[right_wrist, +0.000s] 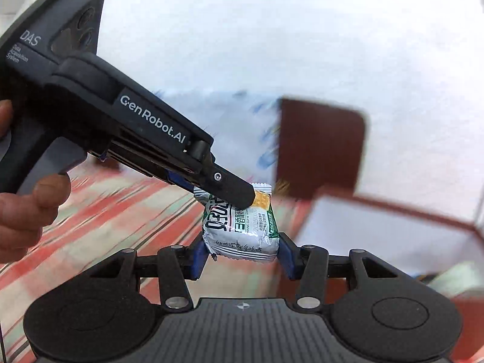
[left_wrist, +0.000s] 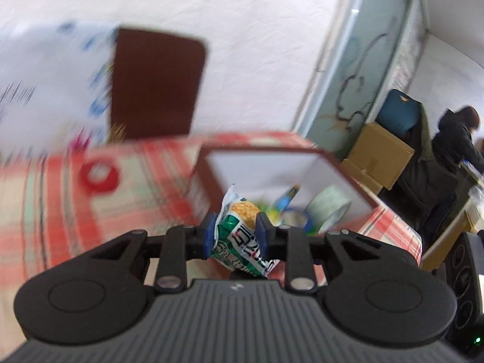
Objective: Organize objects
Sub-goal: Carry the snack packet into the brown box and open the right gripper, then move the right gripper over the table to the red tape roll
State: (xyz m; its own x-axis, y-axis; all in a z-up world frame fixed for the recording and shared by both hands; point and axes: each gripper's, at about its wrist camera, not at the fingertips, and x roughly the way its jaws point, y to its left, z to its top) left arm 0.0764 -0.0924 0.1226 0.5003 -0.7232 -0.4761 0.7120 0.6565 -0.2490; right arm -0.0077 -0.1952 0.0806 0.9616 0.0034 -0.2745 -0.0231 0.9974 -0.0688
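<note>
A green and white snack packet (left_wrist: 242, 239) with a cracker picture sits pinched between the blue pads of my left gripper (left_wrist: 237, 220), above the near edge of a brown-rimmed box (left_wrist: 263, 151) with white inner walls. In the right wrist view, my right gripper (right_wrist: 243, 251) has its pads against the sides of a snack packet (right_wrist: 242, 239). My left gripper (right_wrist: 245, 199) reaches in from the left and clamps the top of it. Whether both hold one packet or two overlapping ones, I cannot tell. The box (right_wrist: 393, 208) lies to the right.
The box holds a pale tape roll (left_wrist: 329, 205) and a blue-rimmed roll (left_wrist: 296, 220). A red ring (left_wrist: 99, 175) lies on the red plaid cloth (left_wrist: 54, 211). A brown panel (left_wrist: 157, 81) stands behind. A cardboard box (left_wrist: 381, 157) and a seated person (left_wrist: 459, 139) are at the right.
</note>
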